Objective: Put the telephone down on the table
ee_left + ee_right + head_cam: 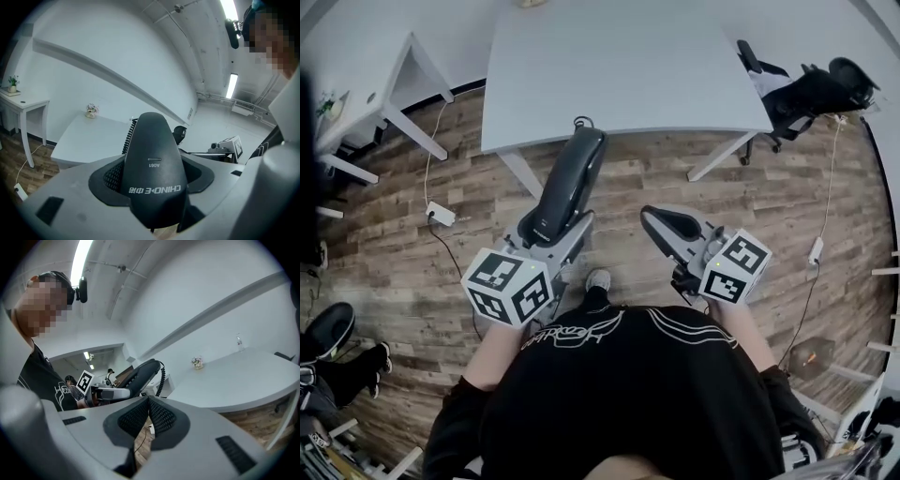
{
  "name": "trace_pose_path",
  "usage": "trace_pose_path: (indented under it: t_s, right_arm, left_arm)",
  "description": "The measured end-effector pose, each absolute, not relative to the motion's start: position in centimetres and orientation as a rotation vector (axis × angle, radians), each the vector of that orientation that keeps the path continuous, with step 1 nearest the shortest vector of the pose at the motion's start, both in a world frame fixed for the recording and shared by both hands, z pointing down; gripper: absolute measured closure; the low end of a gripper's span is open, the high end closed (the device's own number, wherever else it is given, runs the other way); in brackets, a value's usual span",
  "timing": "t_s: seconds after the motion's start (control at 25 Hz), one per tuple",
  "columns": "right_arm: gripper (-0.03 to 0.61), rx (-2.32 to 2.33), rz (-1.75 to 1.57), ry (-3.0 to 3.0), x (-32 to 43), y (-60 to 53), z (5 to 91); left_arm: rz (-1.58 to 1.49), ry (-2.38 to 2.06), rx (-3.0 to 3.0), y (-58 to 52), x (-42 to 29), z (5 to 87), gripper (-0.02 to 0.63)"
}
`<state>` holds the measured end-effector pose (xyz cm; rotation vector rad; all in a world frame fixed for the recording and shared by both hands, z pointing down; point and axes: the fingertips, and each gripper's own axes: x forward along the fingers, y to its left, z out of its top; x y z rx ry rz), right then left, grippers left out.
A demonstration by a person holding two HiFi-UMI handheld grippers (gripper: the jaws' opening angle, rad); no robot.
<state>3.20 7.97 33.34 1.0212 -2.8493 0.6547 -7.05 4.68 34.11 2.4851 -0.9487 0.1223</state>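
A black telephone handset (567, 186) with a coiled cord sticks forward out of my left gripper (546, 225), which is shut on its lower end. The handset's tip reaches the near edge of the light grey table (619, 66) and hangs in the air. Seen from the left gripper view, the handset (152, 173) fills the space between the jaws. My right gripper (667, 225) is held to the right, apart from the handset, its pads (157, 420) pressed together on nothing. From the right gripper view, the handset (140, 376) shows at the left.
A white side table (384, 103) stands at the left and a black office chair (811, 94) at the right. Cables and a white power adapter (441, 214) lie on the wooden floor. A small flower pot (91, 110) sits at the table's far end.
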Motion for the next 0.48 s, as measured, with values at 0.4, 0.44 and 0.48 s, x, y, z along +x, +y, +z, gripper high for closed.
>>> trace_pose_path:
  t_s: [0.4, 0.44, 0.48]
  right_arm:
    - [0.541, 0.967, 0.607, -2.893, -0.9, 0.2, 32.3]
    - [0.540, 0.958, 0.613, -2.900, -1.0, -0.1, 32.2]
    - [0.541, 0.950, 0.614, -2.905, -1.0, -0.4, 32.2]
  left_arm:
    - [0.086, -1.034, 2.481, -2.8, -11.6, 33.5, 0.328]
    - [0.086, -1.040, 2.476, -3.1, -11.6, 33.6, 0.328]
    - [0.086, -1.047, 2.472, -3.4, -11.7, 33.6, 0.328]
